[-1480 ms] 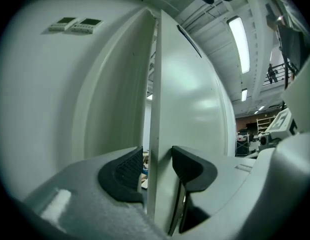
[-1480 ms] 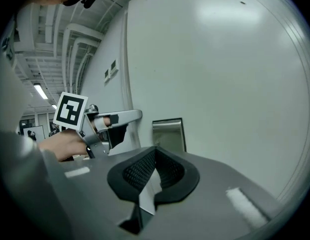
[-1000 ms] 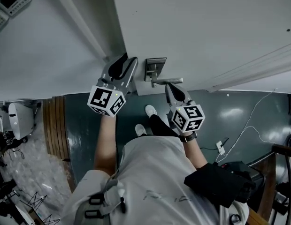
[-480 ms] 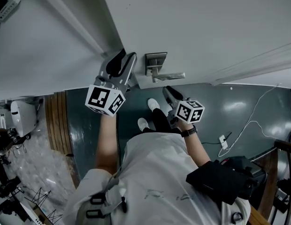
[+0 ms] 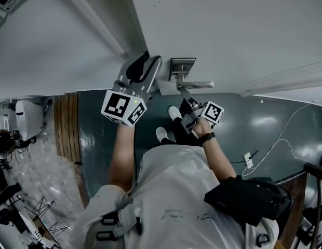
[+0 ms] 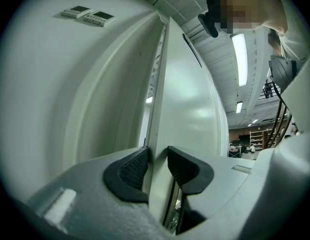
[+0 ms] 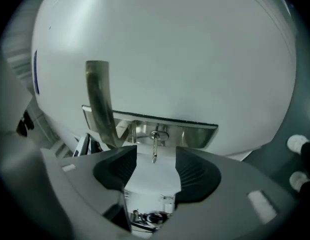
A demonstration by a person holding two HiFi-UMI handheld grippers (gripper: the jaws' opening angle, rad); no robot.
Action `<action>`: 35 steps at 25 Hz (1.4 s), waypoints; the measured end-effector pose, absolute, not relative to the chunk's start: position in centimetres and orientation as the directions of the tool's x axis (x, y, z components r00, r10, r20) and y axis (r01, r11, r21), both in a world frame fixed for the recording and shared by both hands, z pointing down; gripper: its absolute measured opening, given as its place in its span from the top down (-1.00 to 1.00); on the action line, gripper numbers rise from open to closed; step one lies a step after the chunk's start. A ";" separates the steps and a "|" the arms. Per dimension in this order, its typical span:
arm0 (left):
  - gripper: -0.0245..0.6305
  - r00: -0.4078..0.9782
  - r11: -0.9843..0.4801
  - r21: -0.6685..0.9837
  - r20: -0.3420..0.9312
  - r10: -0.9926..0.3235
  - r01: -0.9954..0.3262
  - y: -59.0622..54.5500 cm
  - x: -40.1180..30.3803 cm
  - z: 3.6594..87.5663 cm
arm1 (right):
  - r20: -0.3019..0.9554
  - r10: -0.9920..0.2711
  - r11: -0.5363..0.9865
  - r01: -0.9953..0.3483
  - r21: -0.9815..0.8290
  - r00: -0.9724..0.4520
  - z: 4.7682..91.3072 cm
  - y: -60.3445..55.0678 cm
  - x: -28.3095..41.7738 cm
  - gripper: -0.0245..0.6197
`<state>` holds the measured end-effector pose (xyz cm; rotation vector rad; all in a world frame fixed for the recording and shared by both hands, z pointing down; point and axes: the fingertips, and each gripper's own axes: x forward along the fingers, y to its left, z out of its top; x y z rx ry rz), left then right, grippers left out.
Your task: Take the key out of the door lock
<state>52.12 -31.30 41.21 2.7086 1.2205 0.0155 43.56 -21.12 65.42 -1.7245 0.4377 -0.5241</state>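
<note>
A small metal key [image 7: 154, 147] sticks out of the steel lock plate [image 7: 195, 134], just below the lever handle [image 7: 99, 99]. My right gripper [image 7: 154, 166] points at it; its jaws are opening, and the key hangs in the gap at the tips, touched by neither pad. In the head view the right gripper [image 5: 180, 91] sits just under the handle [image 5: 197, 84] and lock plate [image 5: 183, 65]; the key itself is too small to make out there. My left gripper [image 6: 157, 165] is shut on the white door's edge [image 6: 160, 109], also seen in the head view [image 5: 145, 67].
The white door [image 5: 228, 30] fills the top of the head view. Below are the dark green floor [image 5: 265, 123], the person's shoes [image 5: 166, 124], a cable with a plug [image 5: 247, 158], wooden boards [image 5: 65, 134] at the left and a black bag [image 5: 244, 196].
The right gripper drew back from under the handle, then came up to the lock plate, and its jaws went from shut to open. The left gripper kept its hold on the door edge.
</note>
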 end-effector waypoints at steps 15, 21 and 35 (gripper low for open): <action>0.52 0.717 -0.705 0.152 -0.038 0.696 0.692 -31.2 52.4 41.5 | -0.022 -0.478 0.063 0.009 -0.998 0.878 65.3 -21.6 45.8 0.83; 0.51 0.728 -0.717 0.158 -0.023 0.685 0.679 -31.1 52.3 41.4 | -0.021 -0.478 0.055 0.006 -0.998 0.878 65.1 -21.8 43.1 0.84; 0.70 0.789 -0.780 0.138 -0.023 0.614 0.611 -33.5 49.5 42.2 | -0.141 -0.467 -0.220 -0.269 -0.938 0.873 56.1 -17.3 32.4 0.84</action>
